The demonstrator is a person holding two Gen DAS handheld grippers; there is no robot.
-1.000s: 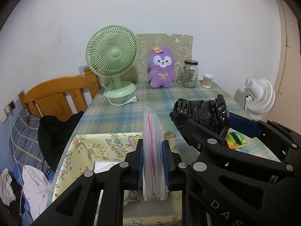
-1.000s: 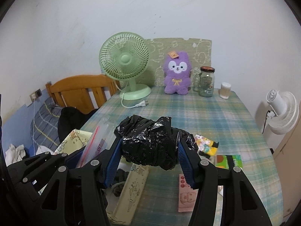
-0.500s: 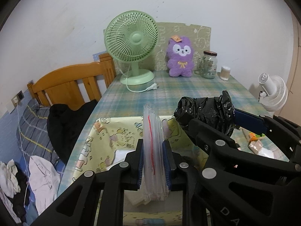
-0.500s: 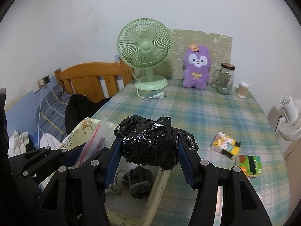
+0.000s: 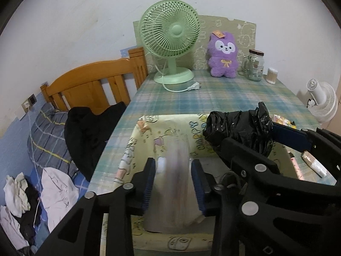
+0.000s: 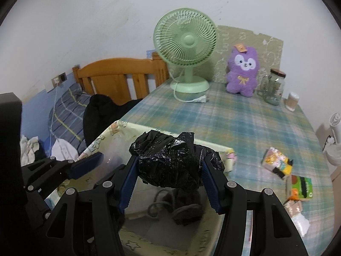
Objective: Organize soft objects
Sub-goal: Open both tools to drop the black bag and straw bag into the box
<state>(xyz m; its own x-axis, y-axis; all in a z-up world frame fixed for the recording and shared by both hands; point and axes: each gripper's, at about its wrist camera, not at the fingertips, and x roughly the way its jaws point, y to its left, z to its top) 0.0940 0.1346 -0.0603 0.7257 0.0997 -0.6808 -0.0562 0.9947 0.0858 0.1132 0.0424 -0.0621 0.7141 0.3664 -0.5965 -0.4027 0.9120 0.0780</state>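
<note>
Over the patterned storage box (image 5: 136,140), as the left wrist view shows, the left gripper (image 5: 173,183) points down into the opening; its jaws have just been opening, and the stack of clear zip bags (image 5: 172,183) appears blurred between the blue pads (image 5: 149,183), seemingly no longer pressed and slipping down towards the box floor. At the right of that view the crumpled black plastic bag (image 5: 238,130) sits clamped in the other tool, above the box's far wall. Seen from the right wrist view, the right gripper (image 6: 169,183) has its jaws closed on the black plastic bag (image 6: 170,162), held over the box interior, where dark socks (image 6: 183,209) already lie on the bottom. A good release would probably come only once the bag hangs well inside the box walls (image 6: 119,128), low over the socks, so that the springy plastic cannot unfold across the rim onto the checked tablecloth (image 6: 245,117).
</note>
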